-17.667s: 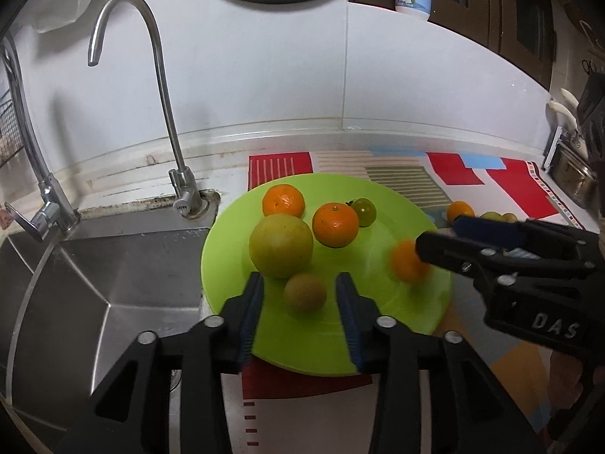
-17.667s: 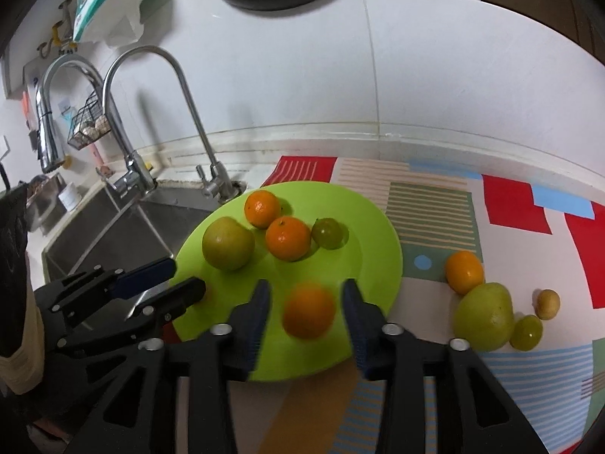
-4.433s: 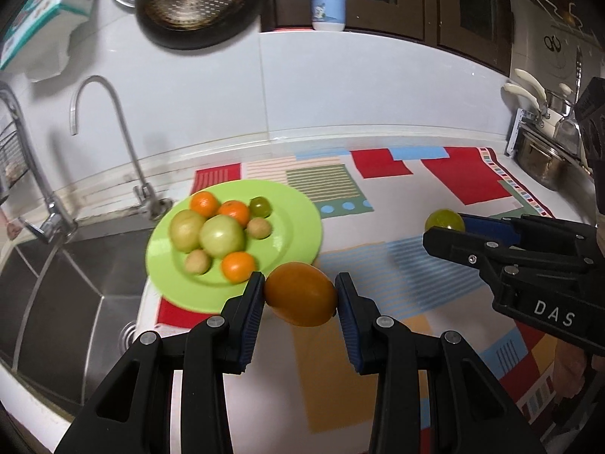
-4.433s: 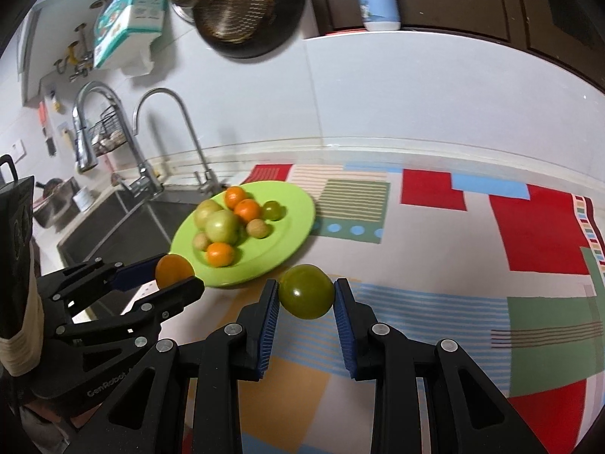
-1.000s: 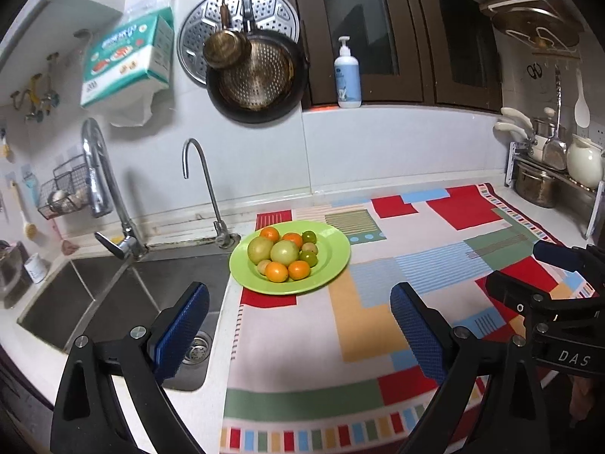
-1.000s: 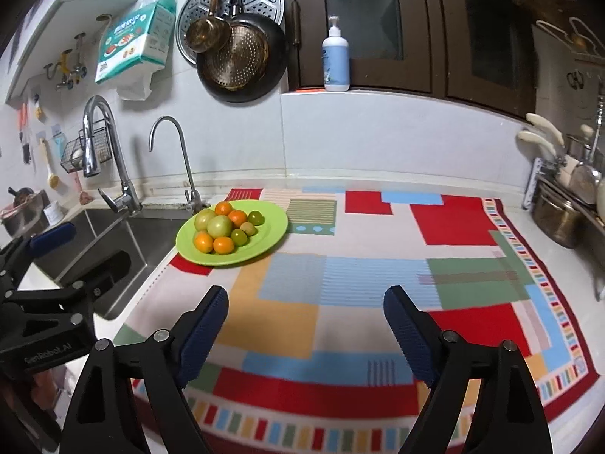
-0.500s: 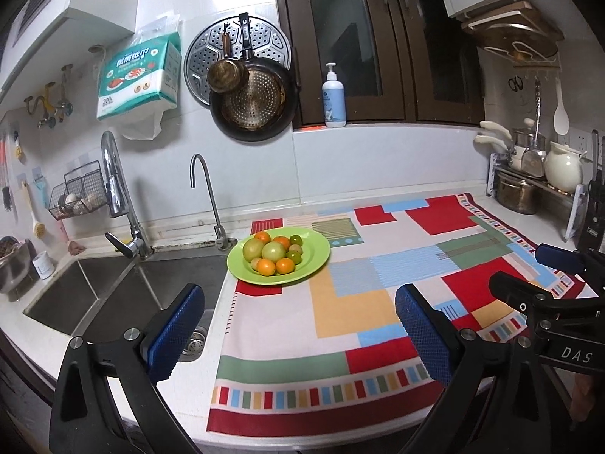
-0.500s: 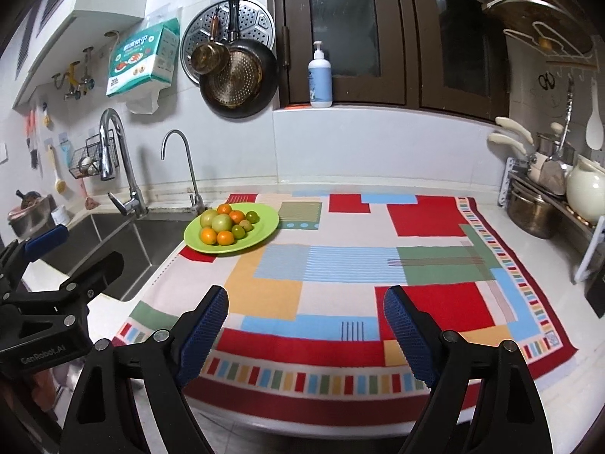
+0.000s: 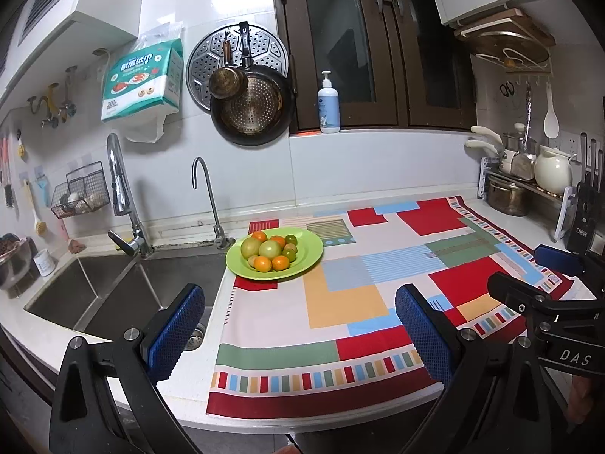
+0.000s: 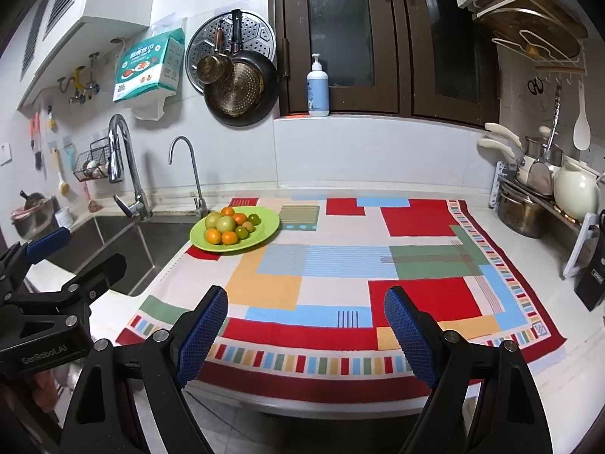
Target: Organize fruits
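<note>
Both grippers have drawn farther back from the counter than half a second ago, so the fruits [image 9: 269, 250] look smaller. They sit heaped on the green plate [image 9: 311, 252] beside the sink [image 9: 113, 291], apparently gathered so none roll. Left gripper [image 9: 298, 325] and right gripper [image 10: 305, 331] hang wide apart, empty. The round heap points nowhere; the plate lies flat.
</note>
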The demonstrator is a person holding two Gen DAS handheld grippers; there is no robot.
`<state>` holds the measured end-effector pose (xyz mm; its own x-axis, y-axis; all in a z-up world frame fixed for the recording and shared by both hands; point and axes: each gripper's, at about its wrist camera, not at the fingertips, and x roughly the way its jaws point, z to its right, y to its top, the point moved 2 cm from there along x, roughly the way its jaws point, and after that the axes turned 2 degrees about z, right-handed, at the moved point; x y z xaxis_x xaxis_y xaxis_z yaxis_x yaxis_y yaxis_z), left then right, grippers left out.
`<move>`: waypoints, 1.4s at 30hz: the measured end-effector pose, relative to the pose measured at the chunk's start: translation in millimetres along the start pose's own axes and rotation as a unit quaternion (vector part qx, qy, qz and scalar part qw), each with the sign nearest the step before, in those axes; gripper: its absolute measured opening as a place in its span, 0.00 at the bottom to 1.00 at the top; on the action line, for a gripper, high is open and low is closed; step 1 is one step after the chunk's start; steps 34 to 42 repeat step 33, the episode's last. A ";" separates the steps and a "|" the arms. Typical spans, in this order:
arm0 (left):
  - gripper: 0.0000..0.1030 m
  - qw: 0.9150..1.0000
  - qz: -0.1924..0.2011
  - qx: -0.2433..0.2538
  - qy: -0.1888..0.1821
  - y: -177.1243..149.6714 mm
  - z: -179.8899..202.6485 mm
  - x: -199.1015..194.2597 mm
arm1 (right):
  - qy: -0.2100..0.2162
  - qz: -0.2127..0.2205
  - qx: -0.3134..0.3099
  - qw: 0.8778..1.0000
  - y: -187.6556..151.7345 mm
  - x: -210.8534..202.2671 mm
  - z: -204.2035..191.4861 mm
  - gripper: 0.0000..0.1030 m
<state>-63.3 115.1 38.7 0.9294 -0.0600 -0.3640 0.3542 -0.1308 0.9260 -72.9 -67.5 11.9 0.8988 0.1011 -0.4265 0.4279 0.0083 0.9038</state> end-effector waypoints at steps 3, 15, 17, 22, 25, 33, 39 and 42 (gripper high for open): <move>1.00 1.000 0.000 0.000 0.000 -0.9 0.2 -3.5 | 0.000 0.002 -0.001 1.000 -0.4 -3.2 -0.6 0.83; 1.00 1.000 0.006 0.002 0.001 -4.8 2.3 -11.6 | 0.002 0.002 0.002 1.000 -3.4 -8.7 0.0 0.83; 1.00 1.000 0.006 0.003 0.001 -5.0 2.7 -11.9 | 0.003 0.001 0.003 1.000 -3.6 -8.6 0.2 0.83; 1.00 1.000 0.004 0.002 0.000 -5.8 2.8 -11.7 | 0.003 -0.002 0.005 1.000 -5.2 -8.3 1.9 0.83; 1.00 1.000 -0.002 -0.001 -0.002 -5.3 4.5 -8.9 | 0.003 -0.004 0.006 1.000 -5.2 -6.3 3.6 0.83; 1.00 1.000 -0.012 0.000 -0.007 -0.7 8.0 6.4 | 0.003 -0.013 0.010 1.000 -3.0 6.4 9.2 0.83; 1.00 1.000 -0.012 0.000 -0.007 -0.7 8.0 6.4 | 0.003 -0.013 0.010 1.000 -3.0 6.4 9.2 0.83; 1.00 1.000 -0.012 0.000 -0.007 -0.7 8.0 6.4 | 0.003 -0.013 0.010 1.000 -3.0 6.4 9.2 0.83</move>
